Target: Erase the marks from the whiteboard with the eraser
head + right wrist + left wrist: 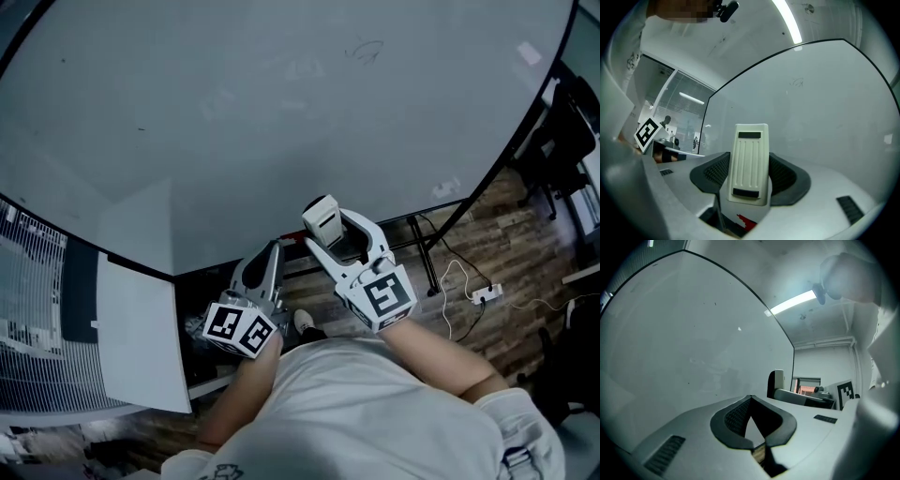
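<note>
A large whiteboard [281,103] fills the head view, with a faint scribble mark [366,52] near its upper right. That mark [797,83] shows small in the right gripper view too. My right gripper [323,225] is shut on a cream ribbed eraser [750,161], held upright a little off the board's lower part. The eraser [322,217] pokes out past the jaws. My left gripper [270,251] hangs lower left of it, shut with nothing in it, jaws closed in the left gripper view [751,420]. The board [684,343] looks blank there.
The board's stand leg [427,253] rises from a wooden floor [487,244], where a white power strip [487,294] and cable lie at the right. A dark chair [567,122] stands at the far right. A glass partition with blinds [37,309] is at the left.
</note>
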The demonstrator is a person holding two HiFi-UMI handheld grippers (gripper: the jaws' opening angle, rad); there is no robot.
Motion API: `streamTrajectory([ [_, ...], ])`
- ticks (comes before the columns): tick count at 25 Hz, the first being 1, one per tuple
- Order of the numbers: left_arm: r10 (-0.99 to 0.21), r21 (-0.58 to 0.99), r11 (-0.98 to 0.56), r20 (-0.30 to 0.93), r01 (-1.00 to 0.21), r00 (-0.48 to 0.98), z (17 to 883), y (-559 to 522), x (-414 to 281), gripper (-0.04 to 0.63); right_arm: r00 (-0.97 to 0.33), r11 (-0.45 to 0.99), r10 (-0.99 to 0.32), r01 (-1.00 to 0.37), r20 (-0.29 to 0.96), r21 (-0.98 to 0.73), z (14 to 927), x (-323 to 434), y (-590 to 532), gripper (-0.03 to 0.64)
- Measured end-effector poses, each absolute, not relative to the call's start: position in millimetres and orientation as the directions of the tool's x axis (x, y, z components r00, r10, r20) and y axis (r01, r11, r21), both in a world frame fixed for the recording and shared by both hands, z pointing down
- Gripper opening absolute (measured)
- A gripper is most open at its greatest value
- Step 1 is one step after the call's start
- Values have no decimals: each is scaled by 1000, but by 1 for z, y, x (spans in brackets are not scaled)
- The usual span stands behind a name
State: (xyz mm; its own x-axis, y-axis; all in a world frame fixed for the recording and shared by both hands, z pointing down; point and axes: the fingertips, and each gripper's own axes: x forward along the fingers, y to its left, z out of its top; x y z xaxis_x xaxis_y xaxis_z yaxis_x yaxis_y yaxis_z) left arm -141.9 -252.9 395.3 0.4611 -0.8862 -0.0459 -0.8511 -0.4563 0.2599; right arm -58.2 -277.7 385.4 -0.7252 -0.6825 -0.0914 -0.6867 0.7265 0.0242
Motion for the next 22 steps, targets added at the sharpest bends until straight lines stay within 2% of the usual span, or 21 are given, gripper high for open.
streamTrajectory([
  [10,-901,133,-430,-4,-893,433,386,-267,-172,6,-646,612,-754,-756,-114,233,363,-90,-345,252],
  [22,-903,156,-420,22,-894,428,399,-279,-182,6,-569,525,-809,-812,-147,255,367,-77,-379,252],
])
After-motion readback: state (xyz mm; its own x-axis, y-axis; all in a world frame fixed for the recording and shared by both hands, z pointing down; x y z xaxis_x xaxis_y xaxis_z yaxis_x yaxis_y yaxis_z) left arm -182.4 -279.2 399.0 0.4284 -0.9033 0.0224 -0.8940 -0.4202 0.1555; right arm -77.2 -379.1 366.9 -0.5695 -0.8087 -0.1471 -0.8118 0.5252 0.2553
